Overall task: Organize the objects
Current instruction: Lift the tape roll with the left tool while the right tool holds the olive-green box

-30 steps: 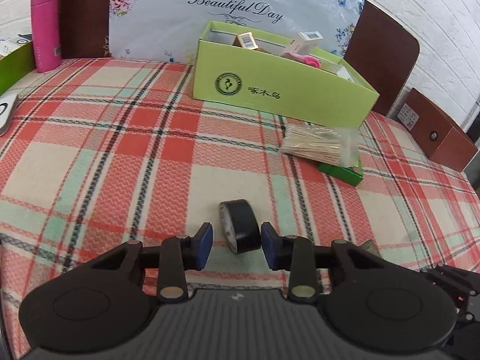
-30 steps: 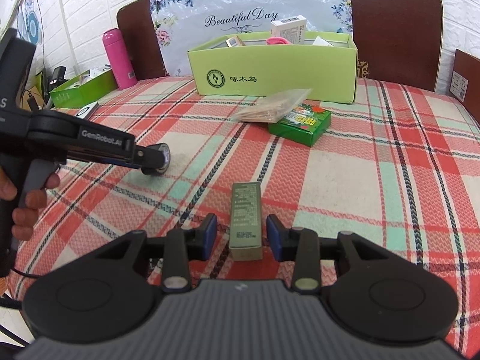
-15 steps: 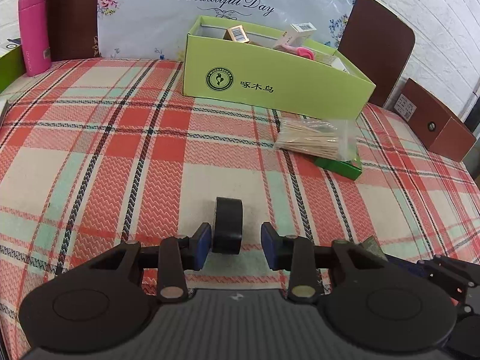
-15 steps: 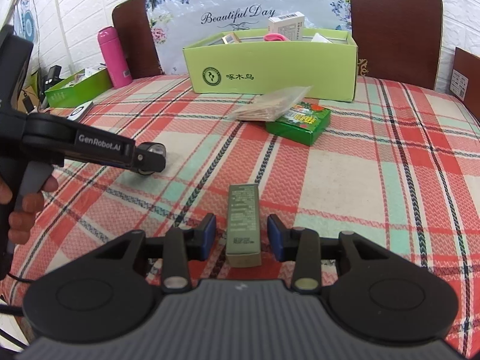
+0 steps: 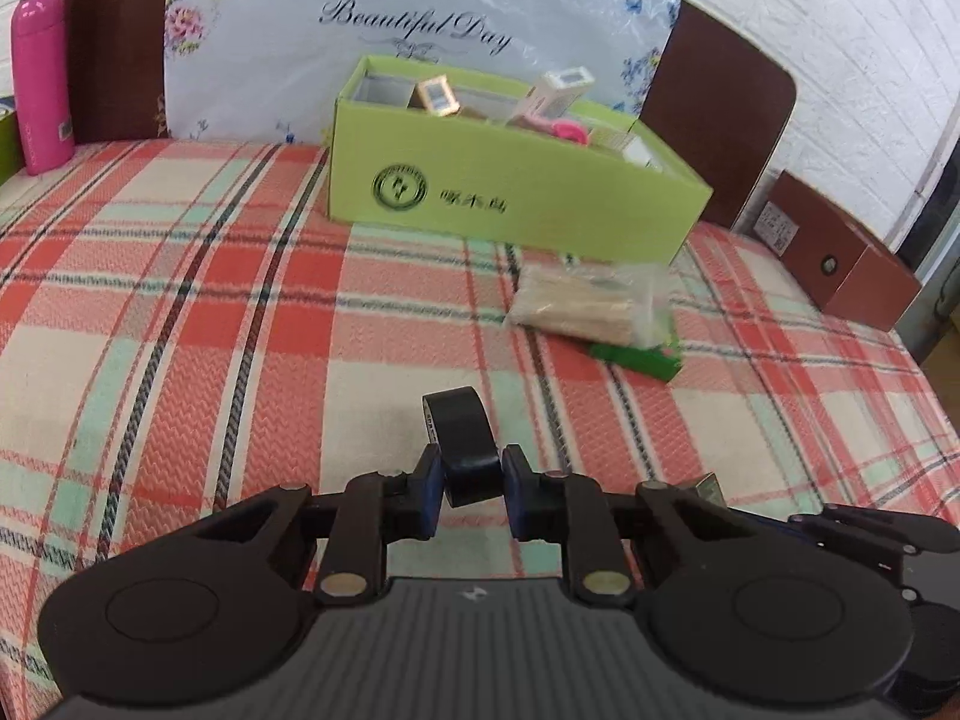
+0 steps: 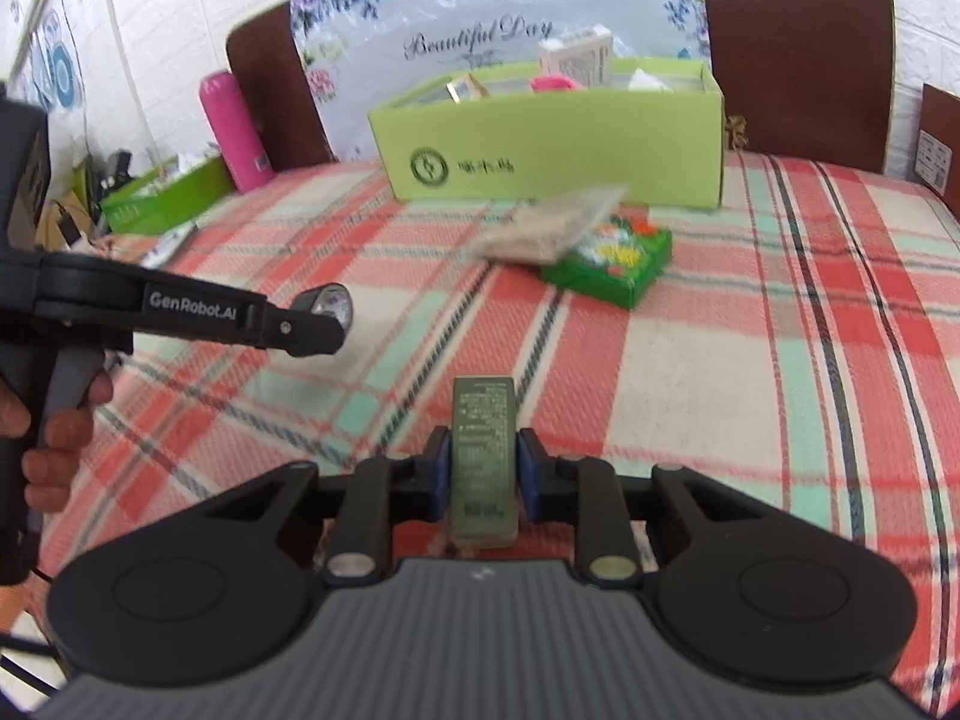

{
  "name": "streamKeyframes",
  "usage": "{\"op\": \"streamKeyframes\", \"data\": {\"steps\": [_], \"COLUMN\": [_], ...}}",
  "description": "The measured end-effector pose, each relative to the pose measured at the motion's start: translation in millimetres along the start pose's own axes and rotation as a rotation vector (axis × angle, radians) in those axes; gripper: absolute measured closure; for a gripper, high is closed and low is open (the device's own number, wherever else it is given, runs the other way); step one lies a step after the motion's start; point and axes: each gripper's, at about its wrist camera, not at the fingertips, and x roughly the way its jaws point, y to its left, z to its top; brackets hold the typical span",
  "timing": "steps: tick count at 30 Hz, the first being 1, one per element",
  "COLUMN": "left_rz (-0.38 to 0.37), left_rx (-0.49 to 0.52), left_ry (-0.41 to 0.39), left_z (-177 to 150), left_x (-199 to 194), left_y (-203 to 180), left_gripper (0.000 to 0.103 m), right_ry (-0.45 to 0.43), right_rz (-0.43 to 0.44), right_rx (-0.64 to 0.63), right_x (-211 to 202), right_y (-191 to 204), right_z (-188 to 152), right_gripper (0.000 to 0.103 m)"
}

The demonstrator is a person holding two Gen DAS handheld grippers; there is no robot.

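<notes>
While both pickups look done, nothing held has reached the green box yet. The left gripper is closed on the black tape roll, and the right gripper pinches the olive carton; both items sit low over the checked bench. Several items already stand in the box, while the toothpick bag and the green packet beneath it wait in front. Motion blur smears the box lettering, and its floor is hidden.
</notes>
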Motion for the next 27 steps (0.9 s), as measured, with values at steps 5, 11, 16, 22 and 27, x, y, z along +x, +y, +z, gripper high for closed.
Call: {"op": "streamKeyframes", "data": {"steps": [5, 11, 16, 22, 27], "left_rz": [-0.033, -0.043, -0.045, -0.045, -0.043], "left_rx": [0.014, 0.047, 0.041, -0.004, -0.002], "left_ry": [-0.07, -0.134, -0.087, -0.003, -0.006], "left_z": [24.4, 53.9, 40.2, 21.5, 20.5], "left_x": [-15.2, -22.0, -14.2, 2.7, 1.9], "left_y": [-6.9, -15.1, -7.9, 0.9, 0.2], "left_gripper": [0.082, 0.082, 0.082, 0.082, 0.082], "right_ry": [-0.104, -0.211, -0.105, 0.012, 0.043], "right_rz": [0.009, -0.02, 0.007, 0.053, -0.029], "right_rx": [-0.009, -0.031, -0.031, -0.039, -0.096], "right_x": [-11.6, -19.9, -9.9, 1.6, 13.1], "right_y": [-5.6, -15.3, -23.8, -3.9, 5.4], "right_z": [32.5, 74.7, 50.0, 7.2, -0.5], "right_gripper": [0.082, 0.09, 0.075, 0.072, 0.076]}}
